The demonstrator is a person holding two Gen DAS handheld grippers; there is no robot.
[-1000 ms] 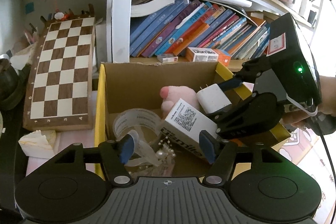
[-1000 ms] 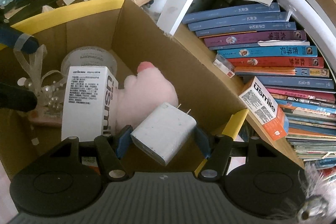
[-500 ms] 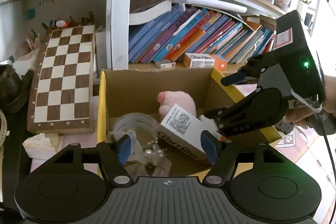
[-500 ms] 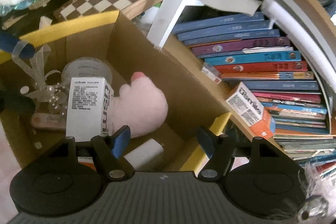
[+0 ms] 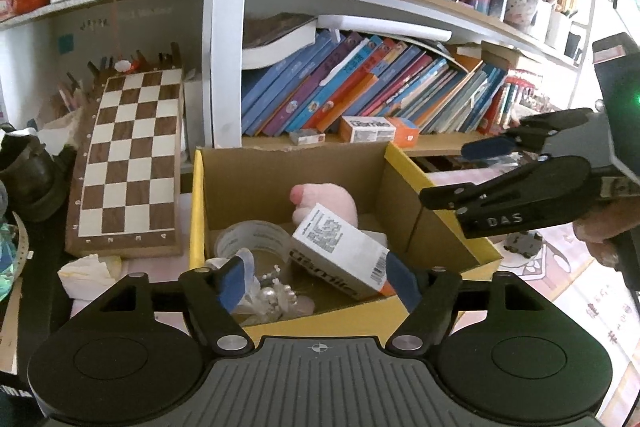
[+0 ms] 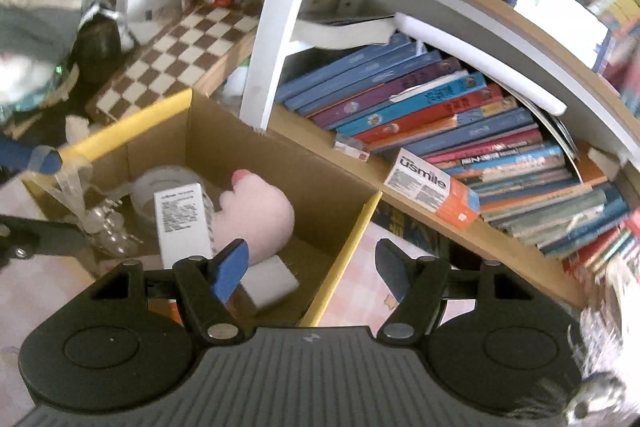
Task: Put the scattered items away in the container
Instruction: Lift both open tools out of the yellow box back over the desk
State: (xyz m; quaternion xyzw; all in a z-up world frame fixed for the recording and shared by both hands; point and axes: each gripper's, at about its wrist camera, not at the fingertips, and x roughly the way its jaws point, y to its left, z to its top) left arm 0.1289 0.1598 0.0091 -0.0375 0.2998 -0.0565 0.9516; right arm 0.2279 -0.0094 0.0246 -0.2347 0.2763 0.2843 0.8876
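Ahead of the left gripper [image 5: 316,281] sits the cardboard box [image 5: 196,211], holding a plush toy [image 5: 332,205], carton [image 5: 340,253] and tape roll [image 5: 250,237]; chessboard [image 5: 128,163] left, bookshelf [image 5: 360,95] behind.

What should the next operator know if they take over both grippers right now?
Left gripper: open, empty, at the cardboard box's near rim.
Right gripper: open, empty, over the box's right wall.
In the box: white charger, pink plush, white usmile carton, tape roll, pearl trinket.
Done: those items are boxed.
Left: possibly the crumpled tissue beside the box; check for other strays.
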